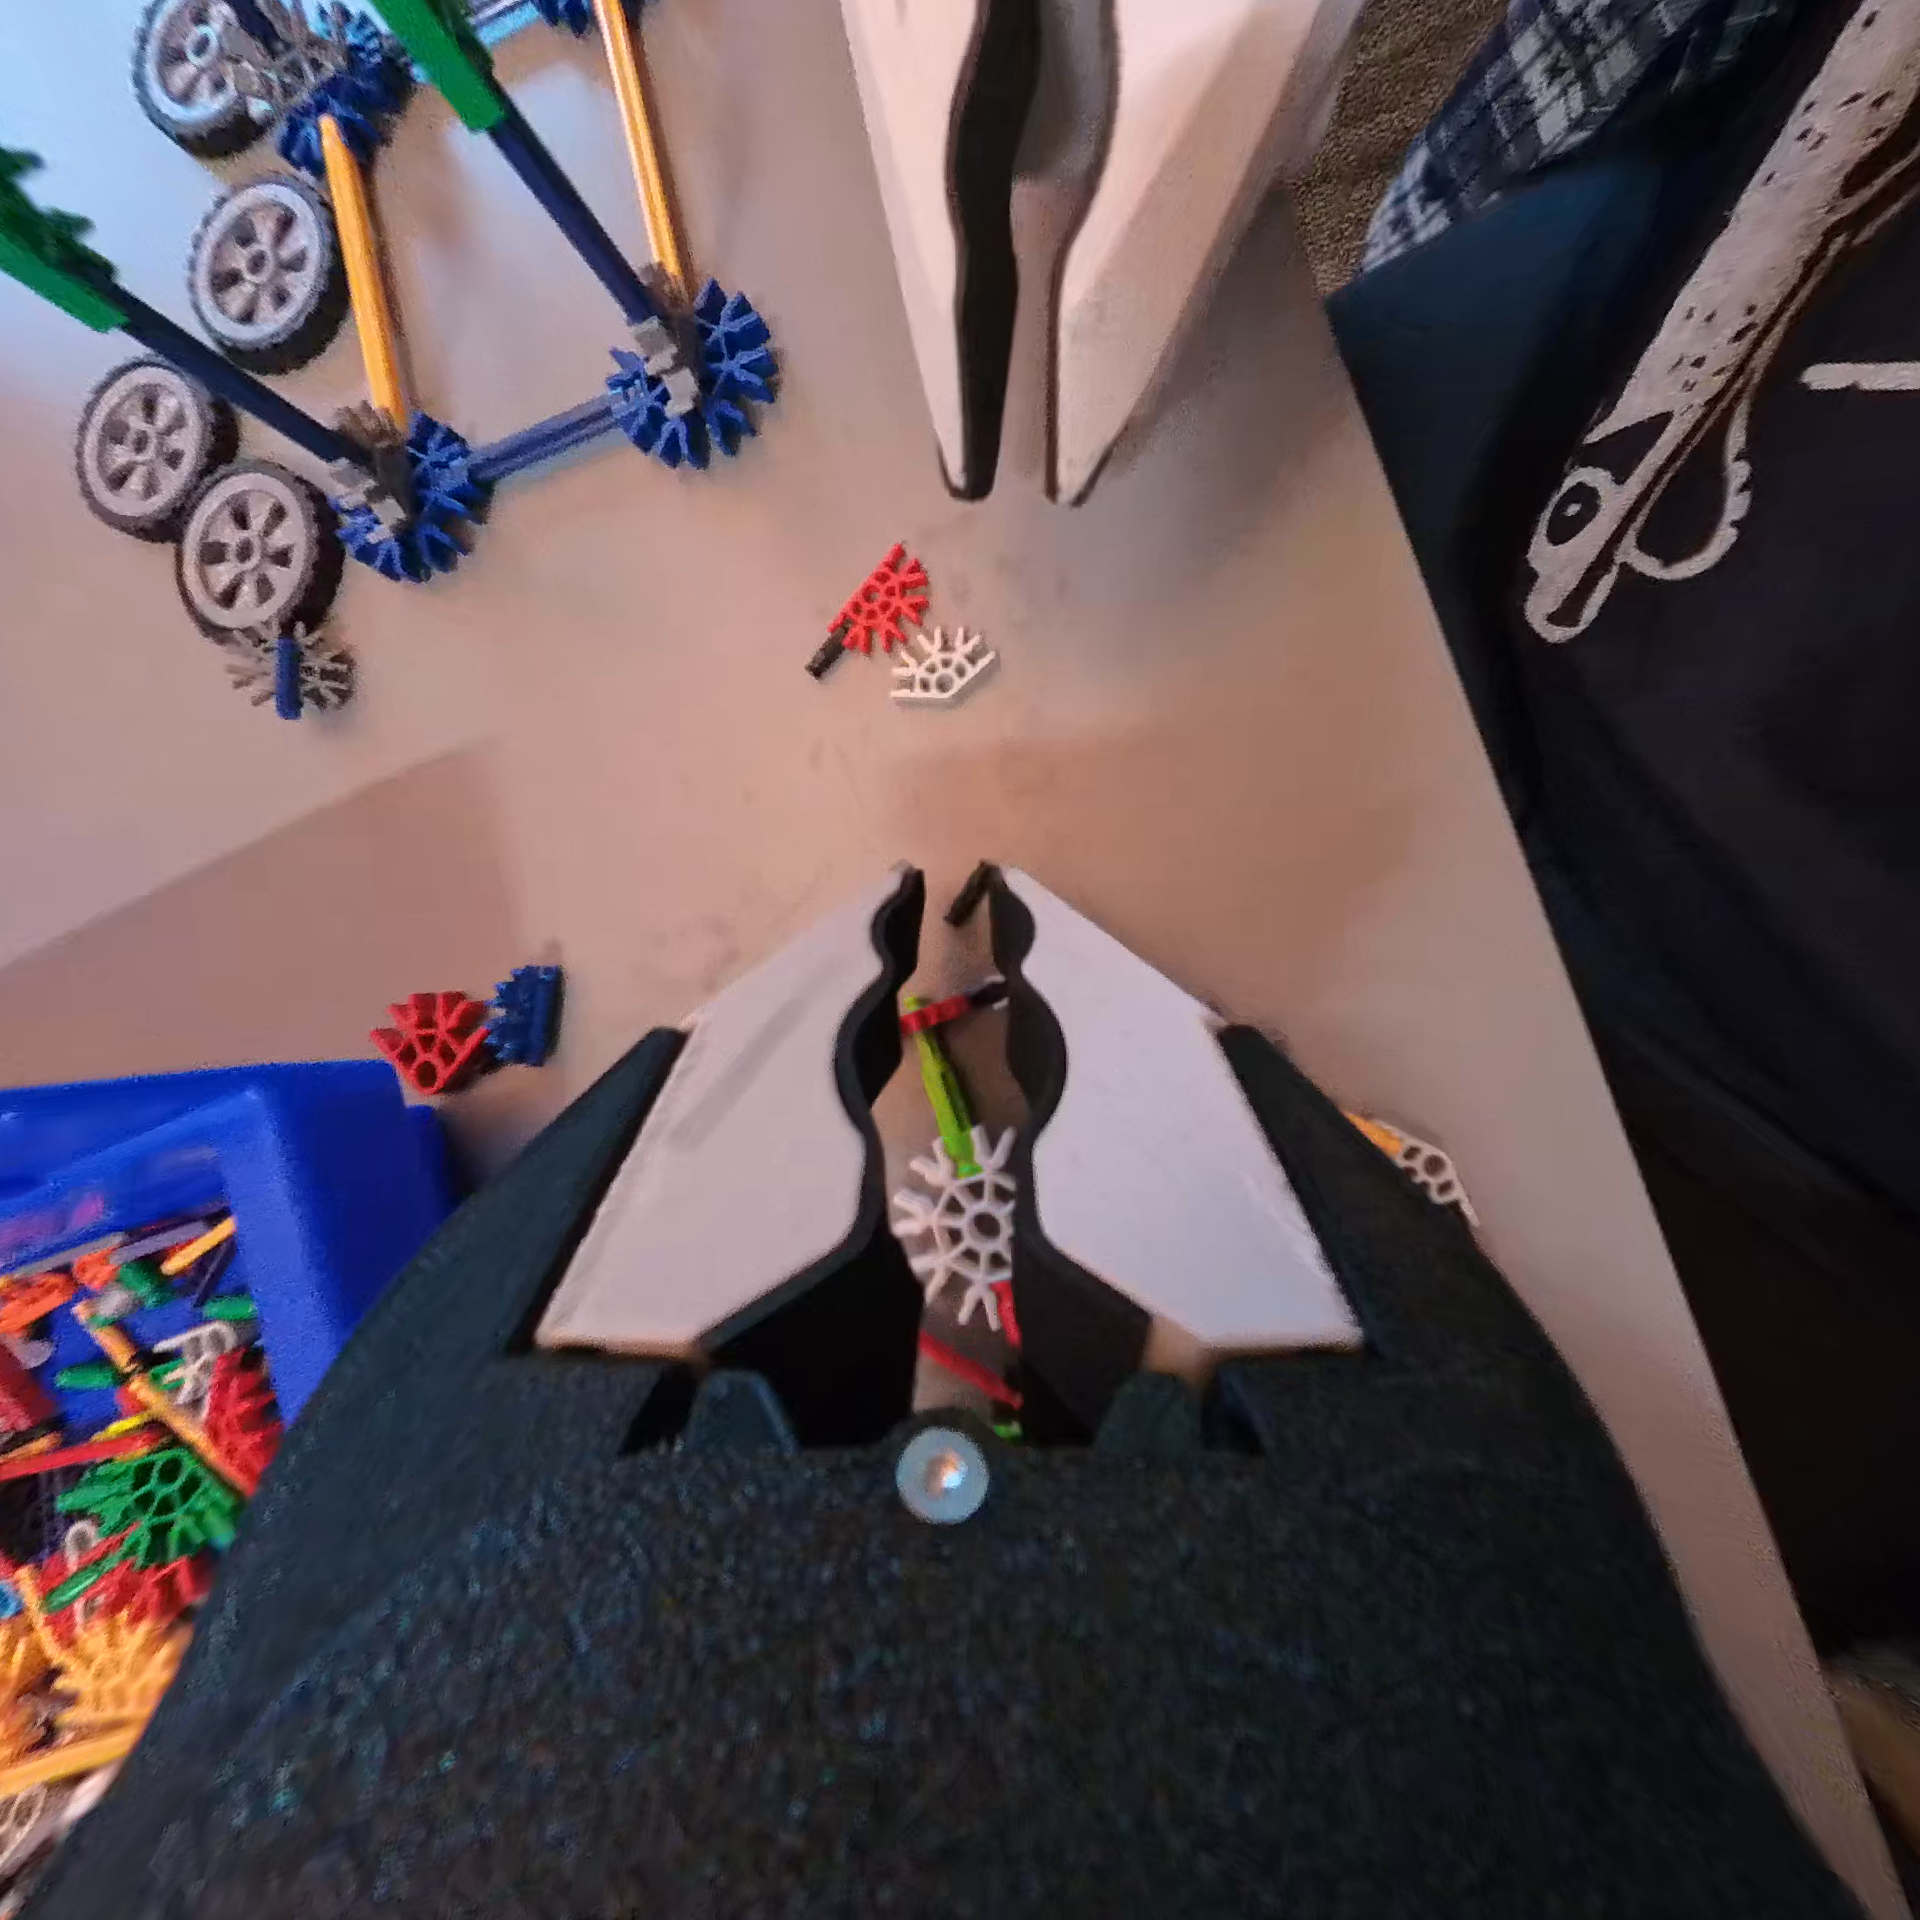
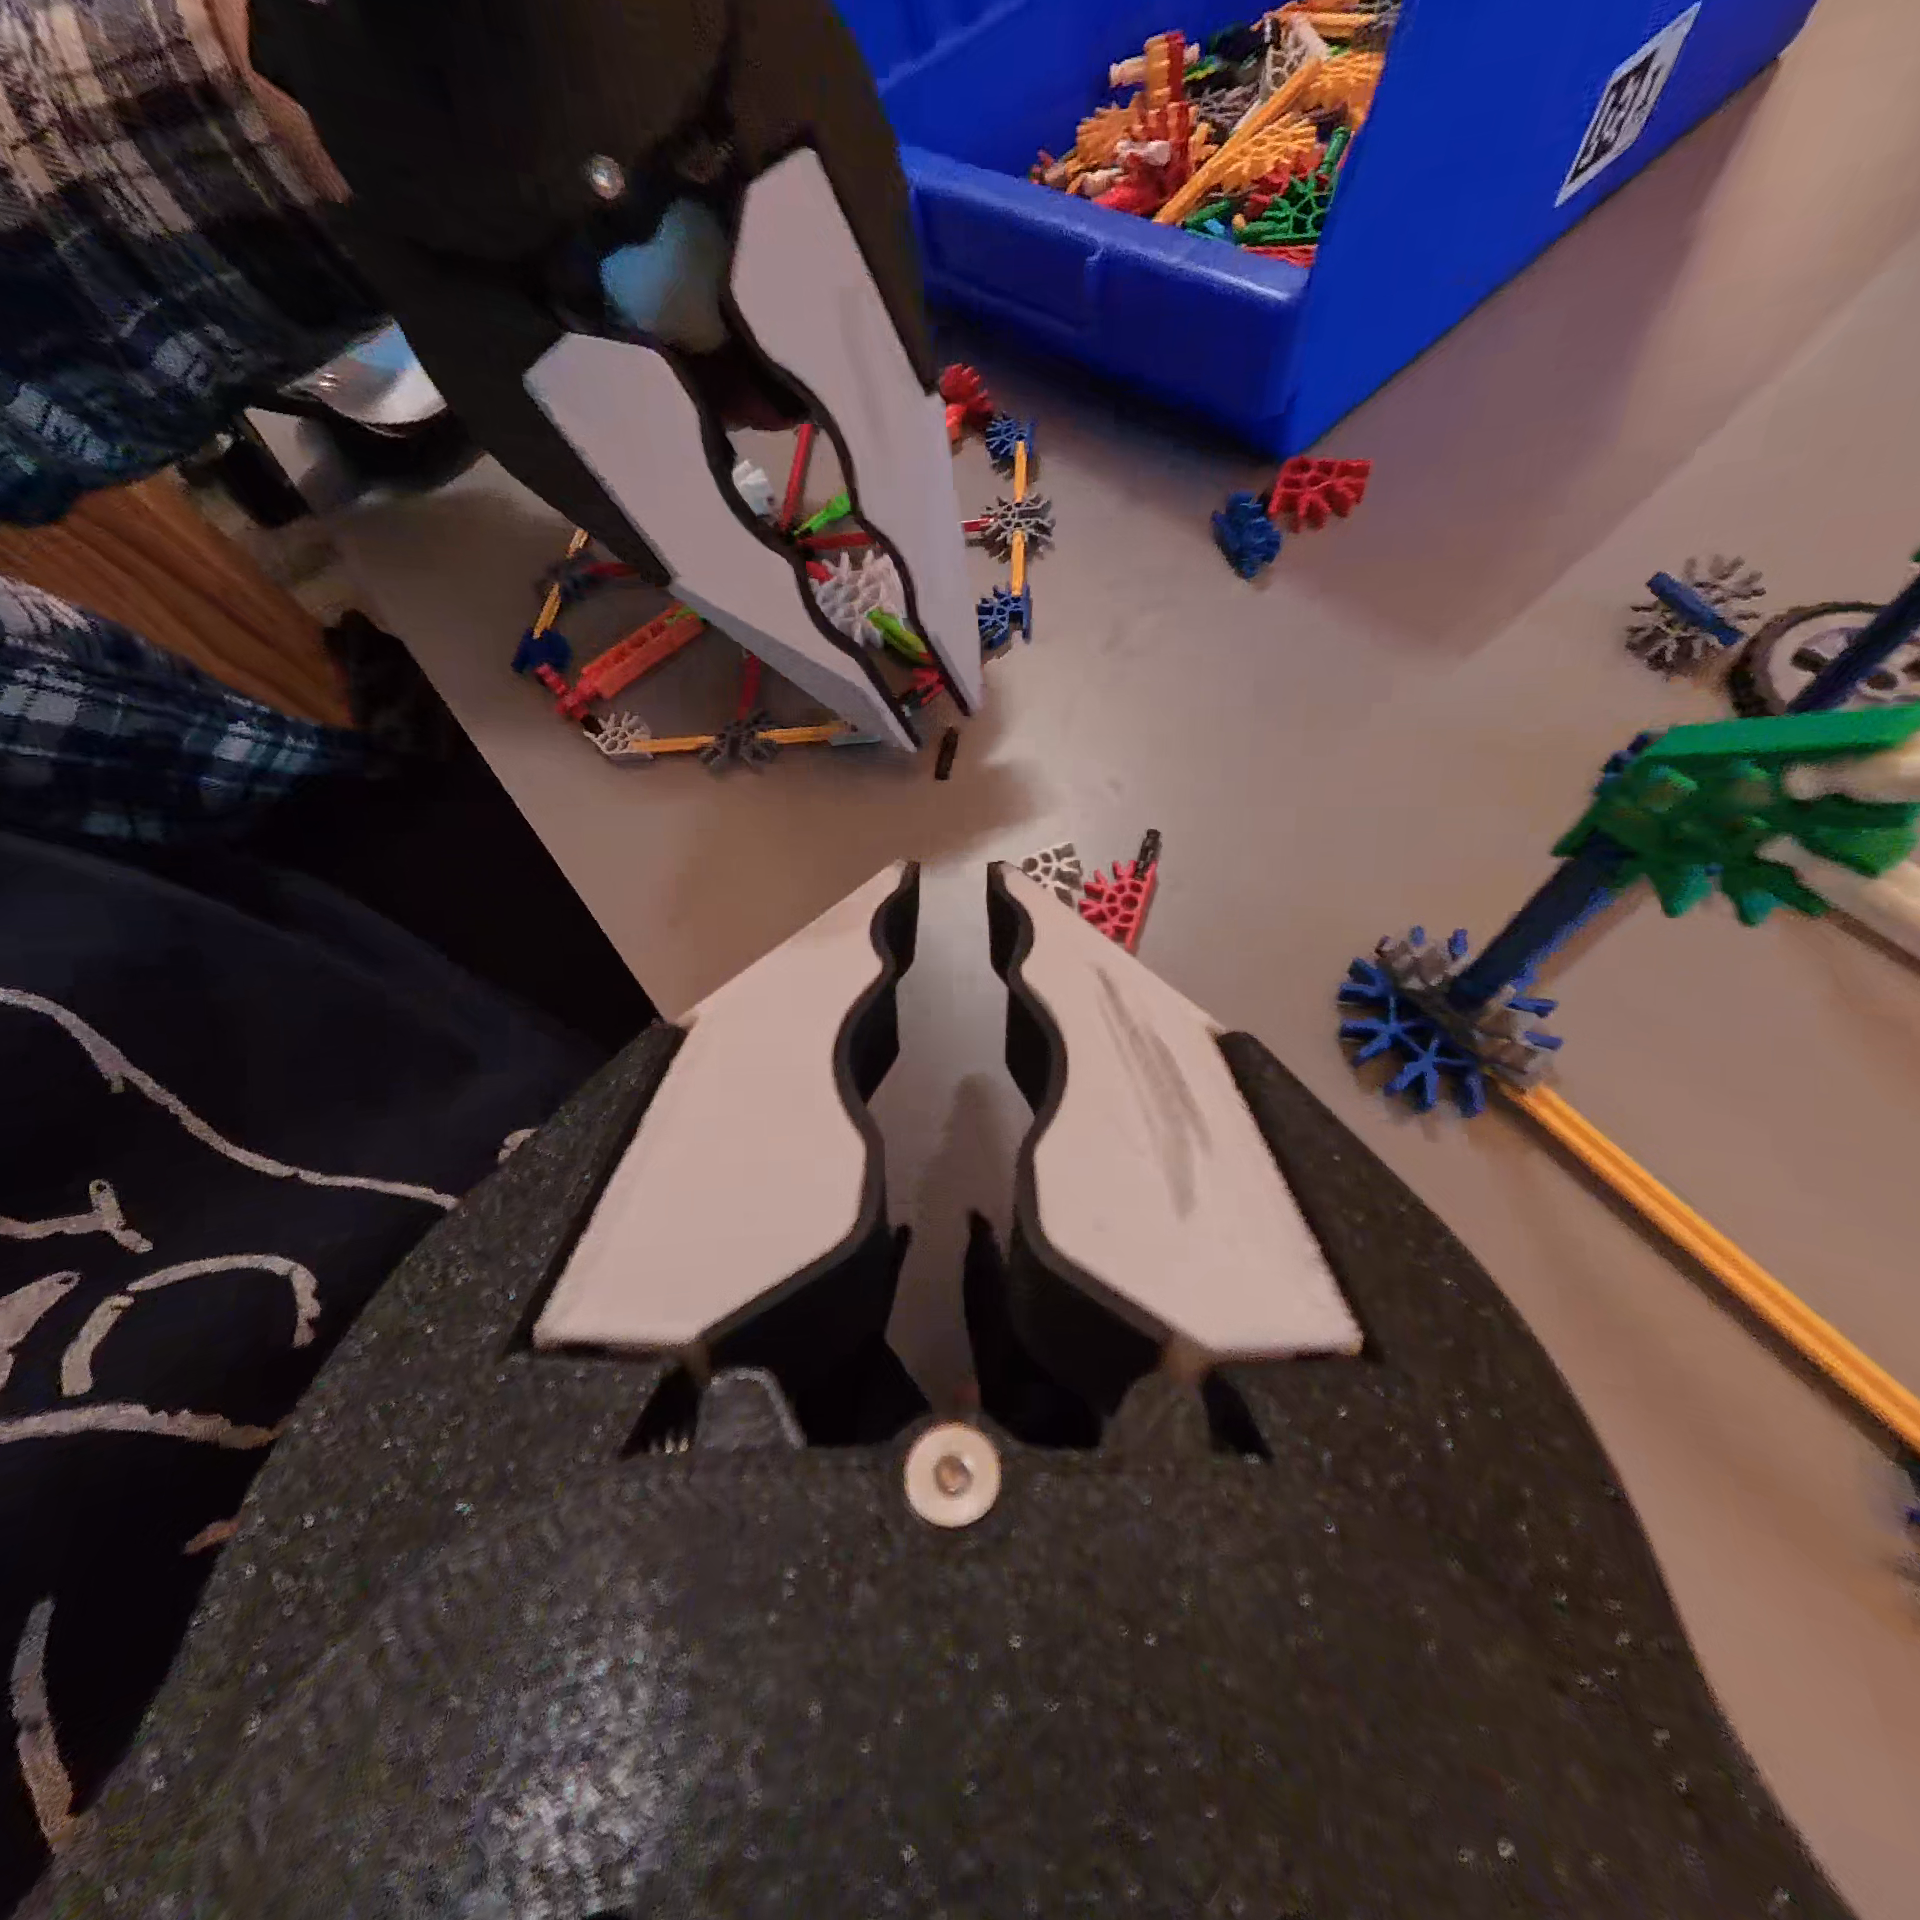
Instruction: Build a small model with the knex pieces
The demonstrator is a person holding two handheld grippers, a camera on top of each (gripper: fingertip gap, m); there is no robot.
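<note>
Presently: left tongs [image 1: 951, 883], nearly closed, tips pinching 1 short black plastic rod [image 1: 964, 896] above the beige tabletop [image 1: 1195, 727], near its person-side edge. Right tongs [image 2: 953, 881], slightly parted, hold nothing. Between the 2 tongs lie 1 red fan-shaped connector [image 1: 883, 601] and 1 white fan-shaped connector [image 1: 940, 665], touching. Blue plastic bin [image 2: 1195, 301] of mixed pieces stands at the tabletop's far side.

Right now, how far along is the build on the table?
Done: a wheeled frame and a flat rod panel look assembled. In hand: the left gripper appears to pinch a short black rod; the right gripper is open and empty. Left: a red connector and a white connector lie loose; the blue bin holds many parts.
</note>
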